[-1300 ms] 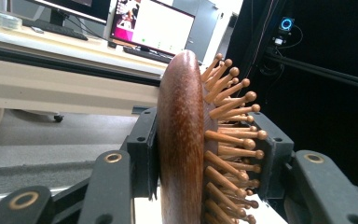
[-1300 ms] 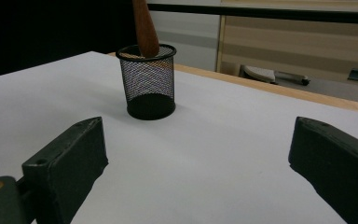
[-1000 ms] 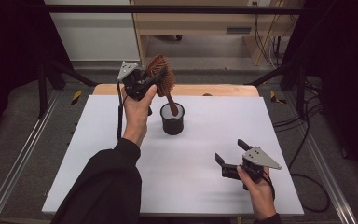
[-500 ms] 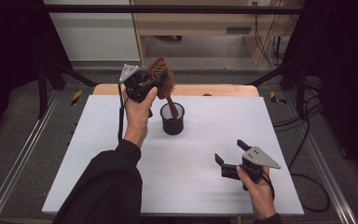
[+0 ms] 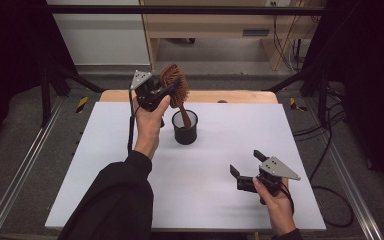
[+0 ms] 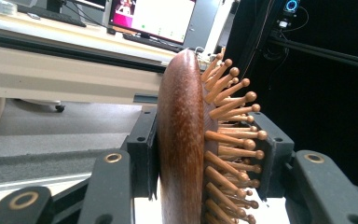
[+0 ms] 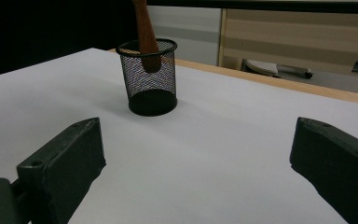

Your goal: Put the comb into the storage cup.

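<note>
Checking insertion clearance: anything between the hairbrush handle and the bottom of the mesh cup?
Nothing visible. The left gripper is clamped on the hairbrush head, and the handle tip already sits inside the mesh cup, just below the rim. Through the mesh the cup looks empty beneath it. The right gripper is open, well clear.

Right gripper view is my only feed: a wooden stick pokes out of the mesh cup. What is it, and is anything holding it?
Observer: It is the handle of a wooden hairbrush; the left gripper is shut on the brush's head.
Operator: How do the jaws sit on it?
Observer: One pad presses the smooth back, the other the bristle side.
Operator: Is the handle all the way down in the cup?
Observer: The handle's end is inside the mesh cup, well above its floor.
</note>
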The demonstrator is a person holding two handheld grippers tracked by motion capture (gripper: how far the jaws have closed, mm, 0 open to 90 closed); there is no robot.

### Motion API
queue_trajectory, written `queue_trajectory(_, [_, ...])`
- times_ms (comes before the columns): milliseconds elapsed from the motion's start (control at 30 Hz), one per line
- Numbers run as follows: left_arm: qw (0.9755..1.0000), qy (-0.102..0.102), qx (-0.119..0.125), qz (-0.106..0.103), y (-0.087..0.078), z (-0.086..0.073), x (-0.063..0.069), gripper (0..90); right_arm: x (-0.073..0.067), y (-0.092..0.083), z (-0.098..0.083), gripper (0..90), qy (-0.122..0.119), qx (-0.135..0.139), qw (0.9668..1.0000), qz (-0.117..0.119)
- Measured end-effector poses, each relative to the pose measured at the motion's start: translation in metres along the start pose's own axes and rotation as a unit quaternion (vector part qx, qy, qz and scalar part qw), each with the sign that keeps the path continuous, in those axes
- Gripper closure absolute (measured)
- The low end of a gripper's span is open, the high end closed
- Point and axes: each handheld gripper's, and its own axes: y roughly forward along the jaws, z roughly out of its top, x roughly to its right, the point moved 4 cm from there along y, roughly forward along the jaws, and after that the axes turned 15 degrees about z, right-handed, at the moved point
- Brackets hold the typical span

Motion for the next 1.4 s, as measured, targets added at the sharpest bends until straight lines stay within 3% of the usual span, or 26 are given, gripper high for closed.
queue_trajectory(267, [1.0000, 0.002, -0.003, -0.001, 0.001, -0.004, 0.001, 51.2, 0.000, 0.000, 0.000, 3.3, 0.003, 0.000, 1.0000, 0.003])
queue_trajectory(400, [0.9999, 0.017, -0.004, -0.002, 0.001, -0.006, 0.002, 51.1, 0.000, 0.000, -0.001, 3.3, 0.007, 0.000, 1.0000, 0.004])
queue_trajectory(533, [0.9998, 0.018, -0.006, -0.003, 0.002, -0.009, 0.003, 51.1, 0.000, 0.000, -0.001, 3.2, 0.008, -0.001, 1.0000, 0.006])
queue_trajectory(1267, [0.9998, 0.005, -0.018, -0.002, 0.006, -0.023, 0.003, 51.0, 0.000, 0.001, -0.001, 3.2, 0.008, -0.002, 0.9999, 0.008])
queue_trajectory(1400, [0.9997, -0.010, -0.023, -0.002, 0.007, -0.029, 0.000, 51.0, 0.000, 0.001, -0.002, 3.2, 0.009, -0.003, 0.9999, 0.009])
